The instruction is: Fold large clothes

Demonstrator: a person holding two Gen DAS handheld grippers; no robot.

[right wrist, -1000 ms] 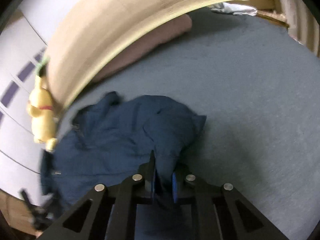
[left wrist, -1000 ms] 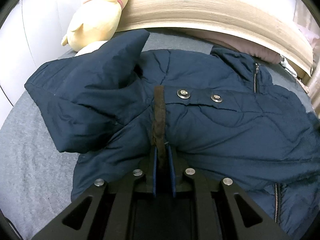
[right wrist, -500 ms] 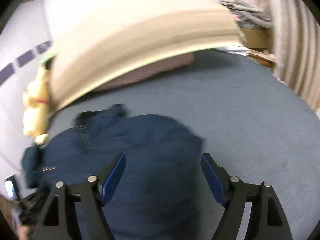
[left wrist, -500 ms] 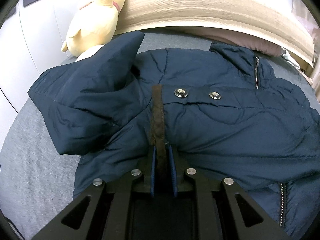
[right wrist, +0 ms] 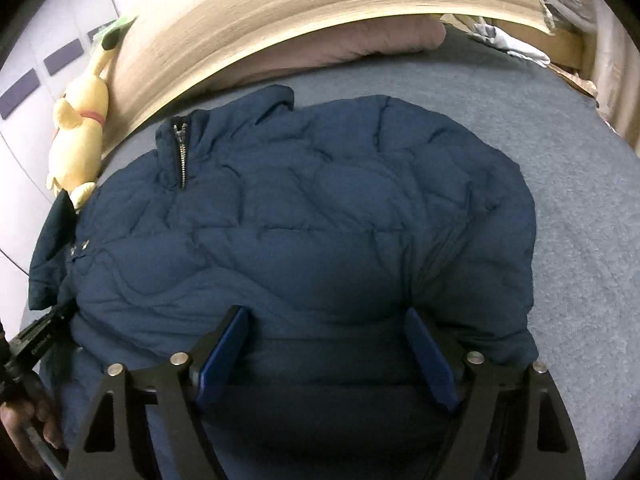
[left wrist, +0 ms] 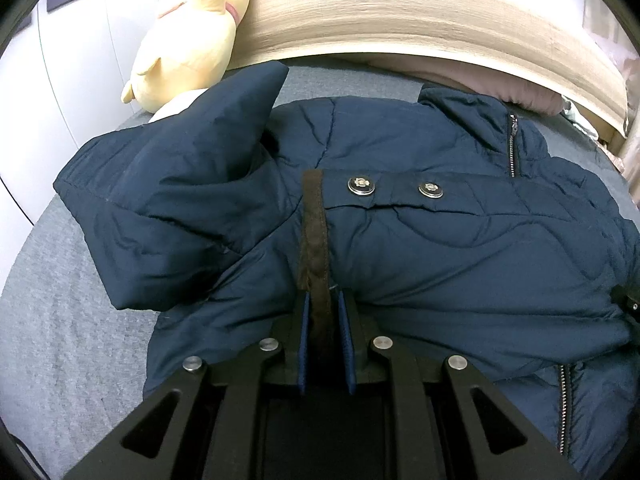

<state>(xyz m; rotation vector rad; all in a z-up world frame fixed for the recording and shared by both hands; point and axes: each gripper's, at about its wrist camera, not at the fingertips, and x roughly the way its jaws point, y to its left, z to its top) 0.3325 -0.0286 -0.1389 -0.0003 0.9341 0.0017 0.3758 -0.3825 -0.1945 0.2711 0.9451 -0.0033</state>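
The puffy quilted navy jacket (right wrist: 320, 216) lies on the grey bed (right wrist: 580, 184); left tool (left wrist: 323, 300) clamps its brown-trimmed cuff (left wrist: 314, 220), right tool (right wrist: 328, 344) spread apart.

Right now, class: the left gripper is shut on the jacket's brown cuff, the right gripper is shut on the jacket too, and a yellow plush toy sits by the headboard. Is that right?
Not quite. The right gripper is open, jaws wide apart over the jacket, as the right wrist view shows. The left gripper is shut on the brown cuff, and the yellow plush toy sits by the headboard.
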